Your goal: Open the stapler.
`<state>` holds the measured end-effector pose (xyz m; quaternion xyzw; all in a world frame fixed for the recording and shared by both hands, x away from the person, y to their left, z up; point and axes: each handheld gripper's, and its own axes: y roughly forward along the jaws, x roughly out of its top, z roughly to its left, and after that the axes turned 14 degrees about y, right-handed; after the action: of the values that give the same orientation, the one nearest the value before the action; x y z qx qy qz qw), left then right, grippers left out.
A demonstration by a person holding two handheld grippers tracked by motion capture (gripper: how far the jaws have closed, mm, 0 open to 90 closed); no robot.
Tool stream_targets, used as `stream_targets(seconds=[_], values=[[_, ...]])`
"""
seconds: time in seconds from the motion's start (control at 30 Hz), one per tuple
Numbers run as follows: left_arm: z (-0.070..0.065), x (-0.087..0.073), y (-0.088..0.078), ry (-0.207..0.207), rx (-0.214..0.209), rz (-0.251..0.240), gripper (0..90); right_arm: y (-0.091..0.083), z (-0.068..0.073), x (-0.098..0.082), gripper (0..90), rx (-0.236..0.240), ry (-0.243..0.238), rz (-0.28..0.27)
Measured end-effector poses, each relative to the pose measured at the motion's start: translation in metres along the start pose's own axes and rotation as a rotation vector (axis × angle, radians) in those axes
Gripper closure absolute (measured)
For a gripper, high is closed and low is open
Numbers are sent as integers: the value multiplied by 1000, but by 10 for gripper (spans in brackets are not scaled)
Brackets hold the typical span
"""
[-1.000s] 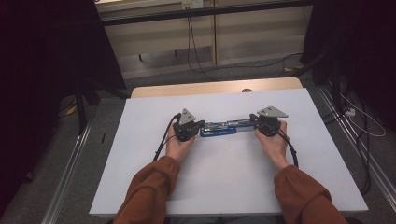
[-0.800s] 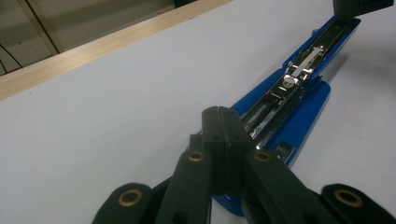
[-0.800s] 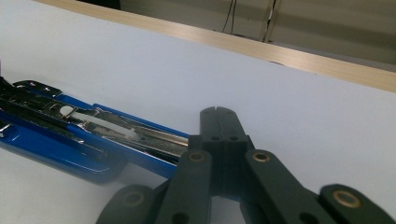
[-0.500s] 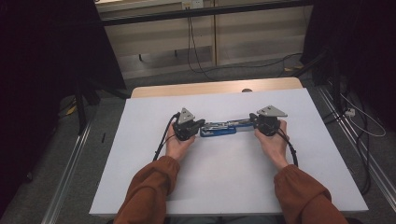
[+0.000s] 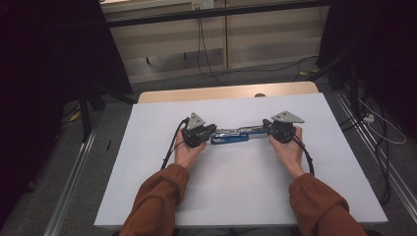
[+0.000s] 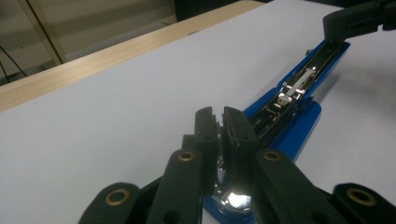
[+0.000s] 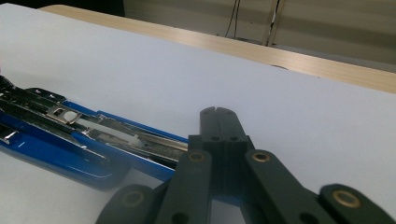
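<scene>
White table [image 5: 147,162], hands unmoved, left gripper [image 6: 218,122] jaws just parting slightly on blue stapler [image 5: 230,138], right gripper [image 7: 218,116] jaws together.

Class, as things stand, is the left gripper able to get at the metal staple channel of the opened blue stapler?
Probably yes: the left gripper already sits at one end of the stapler, its jaws nearly shut over the metal, with nothing in between.

A white table top [image 5: 147,187] fills the near part of the scene, its bare wooden edge [image 5: 206,93] showing along the far side. Beyond it, black cables [image 5: 204,46] hang before pale cabinet panels [image 5: 265,39], and a white cable [image 5: 381,130] lies on the grey floor [image 5: 64,162] at right
</scene>
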<state>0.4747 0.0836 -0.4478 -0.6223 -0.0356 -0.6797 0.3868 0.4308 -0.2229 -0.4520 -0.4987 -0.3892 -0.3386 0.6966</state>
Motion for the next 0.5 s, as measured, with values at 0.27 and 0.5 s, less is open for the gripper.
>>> stream_targets(seconds=[0.27,0.5], values=[[1,1,-2,-18,18,-19,631,-1,-1,0,900,39,15,-9],[5,2,-10,-45,55,-22,396,-5,0,3,620,62,35,-39]])
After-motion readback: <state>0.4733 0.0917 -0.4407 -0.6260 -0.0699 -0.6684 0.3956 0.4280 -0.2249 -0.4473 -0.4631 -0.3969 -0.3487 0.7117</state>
